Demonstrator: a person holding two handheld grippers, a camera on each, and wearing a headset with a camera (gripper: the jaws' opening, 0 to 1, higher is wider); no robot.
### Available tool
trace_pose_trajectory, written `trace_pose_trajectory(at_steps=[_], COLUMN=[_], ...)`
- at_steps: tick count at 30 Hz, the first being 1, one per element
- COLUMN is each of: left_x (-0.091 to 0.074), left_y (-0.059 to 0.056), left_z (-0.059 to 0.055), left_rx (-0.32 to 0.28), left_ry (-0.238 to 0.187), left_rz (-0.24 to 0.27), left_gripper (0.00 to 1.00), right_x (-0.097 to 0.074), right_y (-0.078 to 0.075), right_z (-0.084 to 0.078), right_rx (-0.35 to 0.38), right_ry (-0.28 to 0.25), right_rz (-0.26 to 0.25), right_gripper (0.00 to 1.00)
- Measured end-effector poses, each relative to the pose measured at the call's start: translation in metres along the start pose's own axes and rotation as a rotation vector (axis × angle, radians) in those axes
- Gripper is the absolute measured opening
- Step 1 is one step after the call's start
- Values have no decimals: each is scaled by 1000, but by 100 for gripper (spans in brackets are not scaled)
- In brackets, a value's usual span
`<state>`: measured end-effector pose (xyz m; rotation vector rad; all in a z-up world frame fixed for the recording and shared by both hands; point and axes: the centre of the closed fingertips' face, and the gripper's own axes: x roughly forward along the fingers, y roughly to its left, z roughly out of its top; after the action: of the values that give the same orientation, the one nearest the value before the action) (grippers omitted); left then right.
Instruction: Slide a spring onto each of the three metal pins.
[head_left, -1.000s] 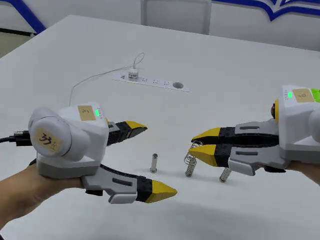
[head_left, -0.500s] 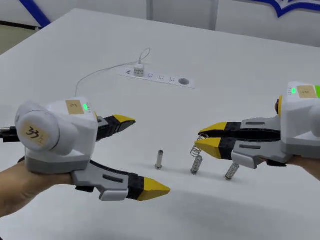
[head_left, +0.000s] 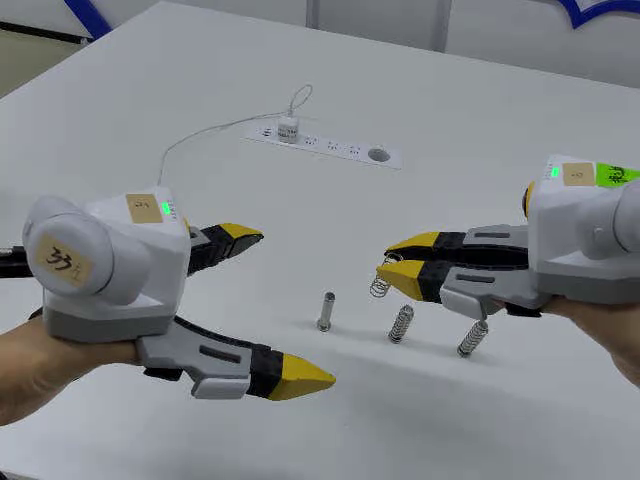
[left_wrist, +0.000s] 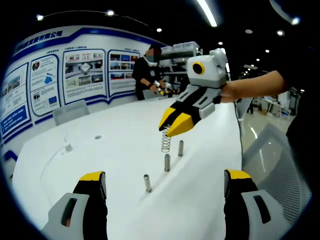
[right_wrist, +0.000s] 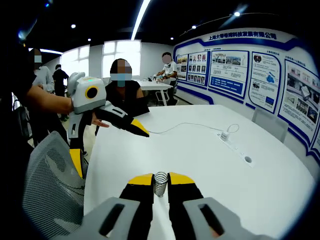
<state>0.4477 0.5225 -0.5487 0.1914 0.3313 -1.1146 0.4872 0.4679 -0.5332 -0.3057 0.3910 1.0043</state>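
Pins stand on a white table, two wearing springs, one bare; poster wall beyond. Right gripper pinches a third spring above them; left gripper gapes wide, empty.

We see a smooth white desk with a soft sheen, and on it a bare pin of bright polished metal; the loaded pin just beside that pin wears a coil of thin grey wire. The left claw and right claw look like matt white, grey and black plastic with yellow tips, the left one carrying a paper label, and the right one pinches a fine wire spring. Beyond the bare pin lies a white plastic power strip.
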Motion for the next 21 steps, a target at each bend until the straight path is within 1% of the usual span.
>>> trace_pose_trajectory(at_steps=[6, 9, 14, 21], left_x=[-2, -2, -3, -4], left_y=[4, 6, 8, 9], left_z=[-2, -4, -5, -8], left_rx=[-5, -12, -17, -21], left_ry=[3, 8, 10, 17], left_rz=[17, 17, 20, 22], left_gripper=[100, 100, 100, 100], right_x=[12, 16, 20, 25], right_y=[-4, -6, -12, -12], right_z=[-2, -3, -6, -9], right_rx=[9, 9, 33, 44], right_ry=[4, 10, 13, 17], right_rz=[-5, -12, -28, -31], right_gripper=[10, 11, 11, 11])
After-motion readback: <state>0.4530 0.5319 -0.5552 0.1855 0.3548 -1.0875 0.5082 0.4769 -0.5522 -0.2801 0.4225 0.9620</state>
